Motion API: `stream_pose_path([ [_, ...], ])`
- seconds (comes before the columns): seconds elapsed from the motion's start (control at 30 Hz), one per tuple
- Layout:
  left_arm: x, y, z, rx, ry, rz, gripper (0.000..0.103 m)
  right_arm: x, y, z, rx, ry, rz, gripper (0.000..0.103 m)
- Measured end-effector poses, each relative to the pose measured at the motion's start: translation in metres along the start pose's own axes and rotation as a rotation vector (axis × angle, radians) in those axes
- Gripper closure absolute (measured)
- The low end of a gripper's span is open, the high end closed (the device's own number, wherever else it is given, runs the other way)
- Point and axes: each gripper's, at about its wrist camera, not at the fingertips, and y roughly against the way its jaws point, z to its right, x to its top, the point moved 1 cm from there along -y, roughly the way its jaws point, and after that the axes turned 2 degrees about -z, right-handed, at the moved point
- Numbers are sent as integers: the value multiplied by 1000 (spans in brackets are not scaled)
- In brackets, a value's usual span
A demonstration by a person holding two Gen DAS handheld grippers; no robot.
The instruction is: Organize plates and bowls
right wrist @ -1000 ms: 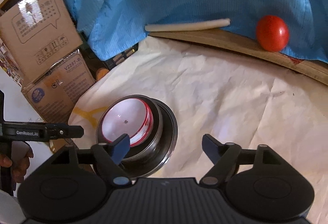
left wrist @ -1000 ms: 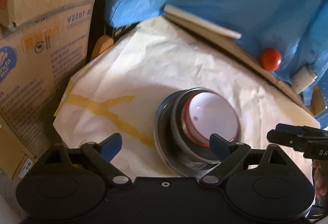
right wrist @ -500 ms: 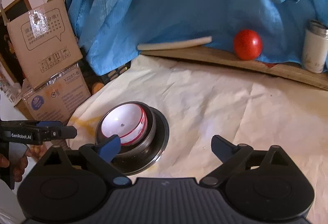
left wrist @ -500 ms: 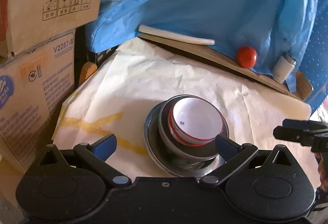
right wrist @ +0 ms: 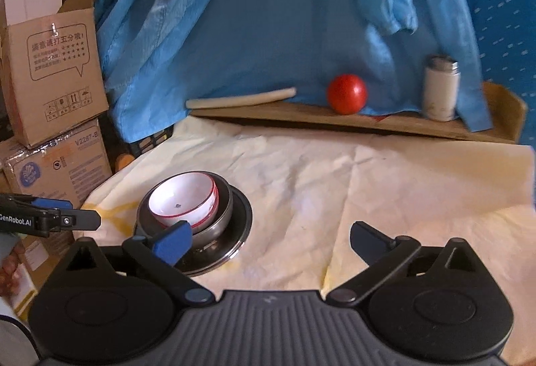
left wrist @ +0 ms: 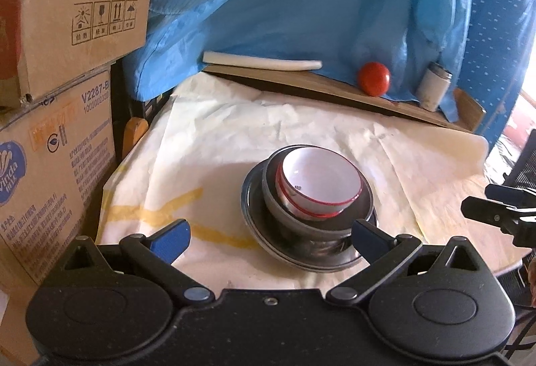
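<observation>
While both the left tongs (left wrist: 269, 237) and right tongs (right wrist: 269, 240) stand wide and empty, we judge the nested stack near the surface's (right wrist: 385, 185) left edge, white bowl (right wrist: 182, 198) in steel bowl (right wrist: 217, 218) on steel plate (right wrist: 239, 233), rigid, slick and chippable, best gripped by the plate's rim.

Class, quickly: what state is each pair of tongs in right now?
Left tongs: open, holding nothing.
Right tongs: open, holding nothing.

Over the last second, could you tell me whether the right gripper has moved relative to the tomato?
Yes. In the right wrist view the right gripper has backed away: the tomato now looks smaller, and a white bottle has come into view beside it.
</observation>
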Motion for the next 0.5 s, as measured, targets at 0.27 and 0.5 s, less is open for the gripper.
stream_pose_path([
  [0.27, -12, 9, -3, -20, -31, 5, 1, -22, 26, -8, -78, -50, 39, 0],
  [0.5, -20, 5, 3, -32, -94, -11, 1, -35, 34, -9, -111, -66, 57, 0],
])
